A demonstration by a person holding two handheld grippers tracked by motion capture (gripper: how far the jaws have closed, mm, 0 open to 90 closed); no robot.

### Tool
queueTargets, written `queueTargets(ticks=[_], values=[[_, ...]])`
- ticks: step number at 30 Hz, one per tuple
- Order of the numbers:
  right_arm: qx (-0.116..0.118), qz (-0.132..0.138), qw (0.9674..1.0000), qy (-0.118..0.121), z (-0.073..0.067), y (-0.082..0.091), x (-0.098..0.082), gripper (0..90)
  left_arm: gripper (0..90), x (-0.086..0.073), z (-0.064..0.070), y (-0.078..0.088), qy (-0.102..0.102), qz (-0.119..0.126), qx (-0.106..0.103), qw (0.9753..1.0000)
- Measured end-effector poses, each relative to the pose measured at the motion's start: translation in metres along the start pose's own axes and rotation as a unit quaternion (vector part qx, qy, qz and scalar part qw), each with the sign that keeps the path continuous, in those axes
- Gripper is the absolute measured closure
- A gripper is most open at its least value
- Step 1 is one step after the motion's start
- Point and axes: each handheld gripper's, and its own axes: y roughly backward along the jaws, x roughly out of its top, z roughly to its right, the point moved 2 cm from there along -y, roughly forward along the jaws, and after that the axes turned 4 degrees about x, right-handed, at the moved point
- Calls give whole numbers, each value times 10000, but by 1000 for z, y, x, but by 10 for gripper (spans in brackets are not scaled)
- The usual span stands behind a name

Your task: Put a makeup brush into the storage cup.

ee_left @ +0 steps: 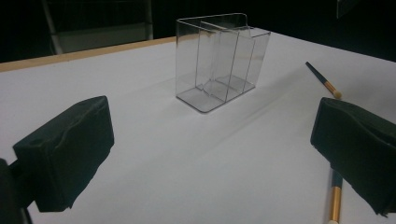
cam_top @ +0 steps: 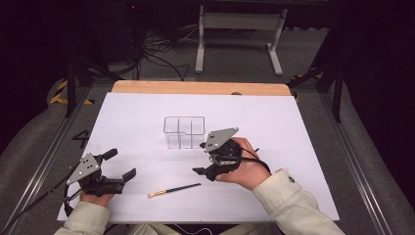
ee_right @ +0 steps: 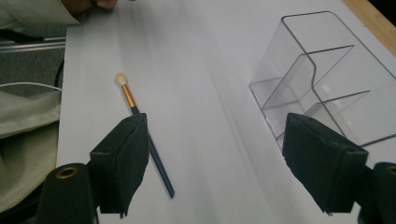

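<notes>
A clear acrylic organizer (cam_top: 184,131) with several compartments stands upright mid-table, empty. A makeup brush (cam_top: 173,190) with a pale tip, gold ferrule and dark handle lies flat near the front edge. My left gripper (cam_top: 121,164) hovers open at the left front, left of the brush. My right gripper (cam_top: 201,158) is open just right of the organizer and above the brush. The left gripper (ee_left: 210,154) faces the organizer (ee_left: 219,60). One brush piece (ee_left: 323,79) lies beyond the right-hand jaw, and a gold ferrule (ee_left: 334,205) shows below it. The right gripper (ee_right: 219,158) looks down on the brush (ee_right: 140,126) and the organizer (ee_right: 322,79).
A white sheet (cam_top: 137,112) covers the table, with a wooden strip (cam_top: 200,88) along the far edge. A pale sleeve (ee_right: 23,121) lies at the left of the right gripper view. Cables and a white stand (cam_top: 240,29) are on the floor behind.
</notes>
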Motion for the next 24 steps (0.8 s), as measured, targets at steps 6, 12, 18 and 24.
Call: queueTargets(ticks=[6,12,18,24], values=[[162,-507,9983,256,-5,-13,15,203,1,1,-1,2,6,40,34,10000],[289,-743,9961,379,-9,-23,26,228,1,0,0,2,12,-2,-2,10000],[429,-1063,9922,497,-14,-33,36,219,5,0,-1,2,82,-70,-84,9999],[536,-1197,9898,558,-14,-44,43,243,4,-1,1,2,35,-58,-87,9999]])
